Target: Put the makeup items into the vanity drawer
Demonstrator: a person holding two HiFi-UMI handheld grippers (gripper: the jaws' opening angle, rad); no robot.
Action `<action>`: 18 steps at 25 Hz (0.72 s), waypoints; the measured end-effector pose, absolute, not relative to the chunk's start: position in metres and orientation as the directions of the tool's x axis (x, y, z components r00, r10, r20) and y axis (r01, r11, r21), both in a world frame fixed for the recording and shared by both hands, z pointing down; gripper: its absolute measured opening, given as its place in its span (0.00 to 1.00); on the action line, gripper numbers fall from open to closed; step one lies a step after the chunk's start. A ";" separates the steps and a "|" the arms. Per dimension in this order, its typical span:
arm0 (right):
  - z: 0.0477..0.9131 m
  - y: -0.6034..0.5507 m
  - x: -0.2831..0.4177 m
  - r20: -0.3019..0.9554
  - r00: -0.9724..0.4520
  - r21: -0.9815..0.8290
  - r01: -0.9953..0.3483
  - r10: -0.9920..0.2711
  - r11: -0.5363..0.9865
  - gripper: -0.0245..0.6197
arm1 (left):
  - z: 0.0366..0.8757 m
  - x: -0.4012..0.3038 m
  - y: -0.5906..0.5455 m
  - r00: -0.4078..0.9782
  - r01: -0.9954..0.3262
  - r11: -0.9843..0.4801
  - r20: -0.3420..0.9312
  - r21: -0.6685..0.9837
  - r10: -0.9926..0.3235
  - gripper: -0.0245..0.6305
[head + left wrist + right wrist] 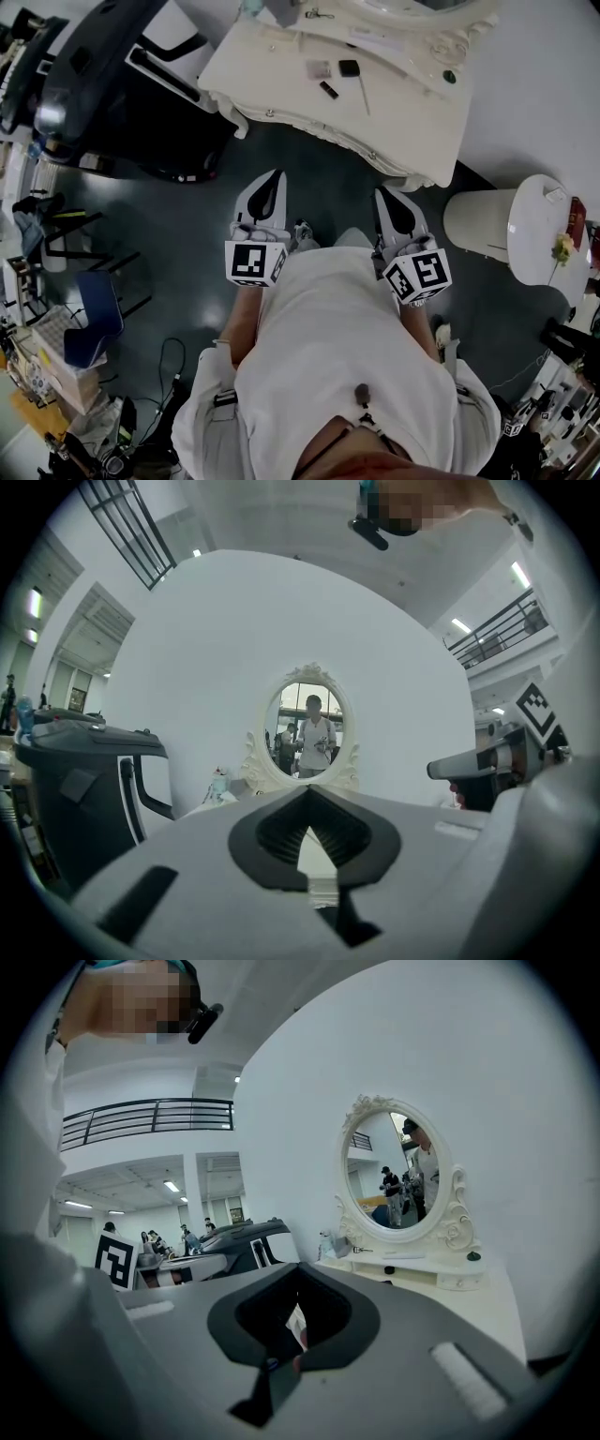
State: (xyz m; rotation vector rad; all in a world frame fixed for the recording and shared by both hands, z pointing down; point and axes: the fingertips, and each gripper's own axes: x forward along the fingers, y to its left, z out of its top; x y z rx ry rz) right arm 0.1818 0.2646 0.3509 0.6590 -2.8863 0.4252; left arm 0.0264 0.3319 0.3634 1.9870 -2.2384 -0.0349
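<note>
floor room: dark open floor (319, 178) lies between me and the vanity table (281, 66); both tools point across it toward the table's scalloped front edge.
left limit: a big black machine (112, 94) stands near the table's left corner, with a blue chair (94, 319) further back at my left.
right limit: a round white stand (483, 225) stands near the table's right corner, with a flower on its top.
left gripper (278, 173): clenched, tips meeting, nothing between them (the pale patch in the gap is only the table beyond).
right gripper (382, 192): jaws closed at the tips too; a small pale and reddish patch shows through the gap and i cannot tell what it is.
makeup items (328, 89): lying loose on the tabletop, well apart from both tools: a pale square, a dark square, a short dark stick and a long thin stick.
drawer: from overhead i cannot make out its front or what is inside.
mirror (309, 728): oval, upright at the back of the table.
</note>
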 end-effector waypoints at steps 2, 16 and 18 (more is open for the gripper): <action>0.351 0.265 0.173 0.215 -0.889 -0.250 -0.450 -0.404 0.858 0.05 | 0.363 0.019 0.333 -0.111 -0.984 0.123 0.096 0.126 -0.989 0.05; 0.369 0.188 0.132 0.245 -0.882 -0.283 -0.462 -0.402 0.841 0.05 | 0.379 -0.015 0.262 -0.086 -0.987 0.103 0.136 0.125 -0.987 0.05; 0.371 0.166 0.124 0.248 -0.883 -0.290 -0.461 -0.399 0.839 0.05 | 0.378 -0.020 0.241 -0.078 -0.990 0.094 0.137 0.109 -0.987 0.05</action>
